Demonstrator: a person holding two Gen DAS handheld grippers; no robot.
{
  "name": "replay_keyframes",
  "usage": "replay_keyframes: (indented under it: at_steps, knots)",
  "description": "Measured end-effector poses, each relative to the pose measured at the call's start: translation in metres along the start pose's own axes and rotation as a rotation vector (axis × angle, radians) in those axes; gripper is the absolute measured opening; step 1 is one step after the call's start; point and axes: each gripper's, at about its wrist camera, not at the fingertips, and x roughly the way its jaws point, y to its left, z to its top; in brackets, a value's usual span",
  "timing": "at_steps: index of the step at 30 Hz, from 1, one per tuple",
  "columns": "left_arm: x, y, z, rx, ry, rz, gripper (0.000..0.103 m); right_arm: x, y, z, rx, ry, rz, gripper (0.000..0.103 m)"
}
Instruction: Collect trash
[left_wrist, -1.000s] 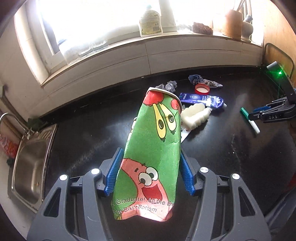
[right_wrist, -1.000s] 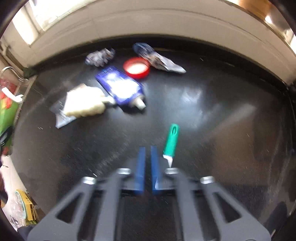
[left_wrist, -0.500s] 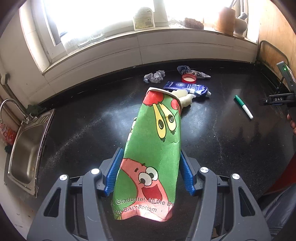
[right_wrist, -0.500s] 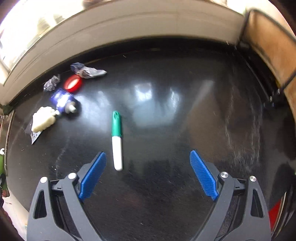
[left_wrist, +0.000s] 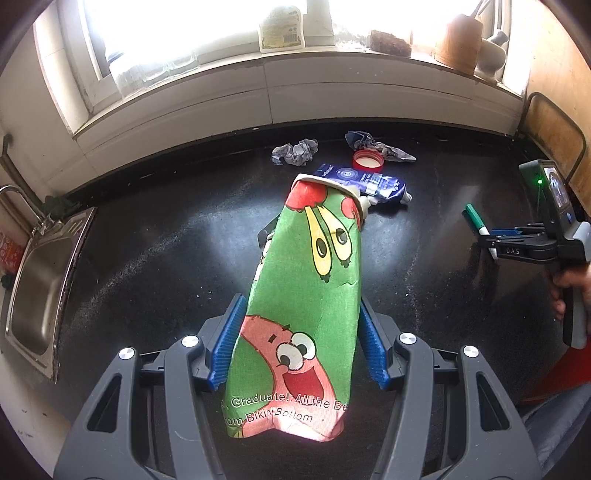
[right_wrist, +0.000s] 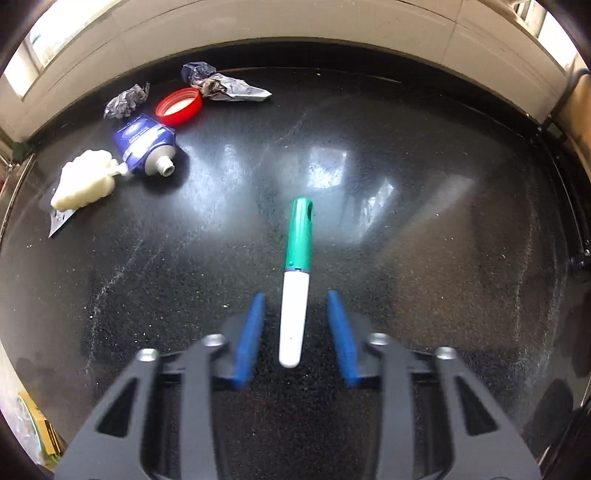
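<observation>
While the left hand-held gripper (left_wrist: 299, 343) stays clamped about halfway open on a crumpled green cartoon paper cup (left_wrist: 306, 295), the right hand-held gripper (right_wrist: 295, 328) has just been closing around a green-capped white marker (right_wrist: 295, 280). Its blue pads (right_wrist: 251, 336) flank the barrel with slim gaps on both sides. That marker lies on the black desk (right_wrist: 406, 258), cap pointing away from the right hand-held gripper.

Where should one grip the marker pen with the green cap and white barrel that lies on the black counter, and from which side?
Grip the marker pen across its white barrel, coming from above: it lies flat on the black counter, and the barrel's long straight sides suit two pads.
</observation>
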Motion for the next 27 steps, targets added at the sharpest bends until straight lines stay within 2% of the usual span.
replay_keyframes:
  at_steps: [1,4,21,27]
  knots:
    - [0.0,0.0,0.0,0.0,0.001,0.002,0.057,0.0,0.001,0.0,-0.003,0.006,0.011,0.014]
    - [0.002,-0.001,0.0,-0.008,0.007,0.008,0.057,-0.003,0.005,-0.002,-0.005,0.002,0.032,0.014]
    - [-0.002,0.013,-0.001,-0.042,-0.009,0.01,0.057,-0.077,0.045,0.001,-0.098,-0.12,0.061,0.014]
    - [-0.021,0.039,-0.008,-0.105,-0.04,0.041,0.057,-0.114,0.083,0.01,-0.173,-0.185,0.111,0.014]
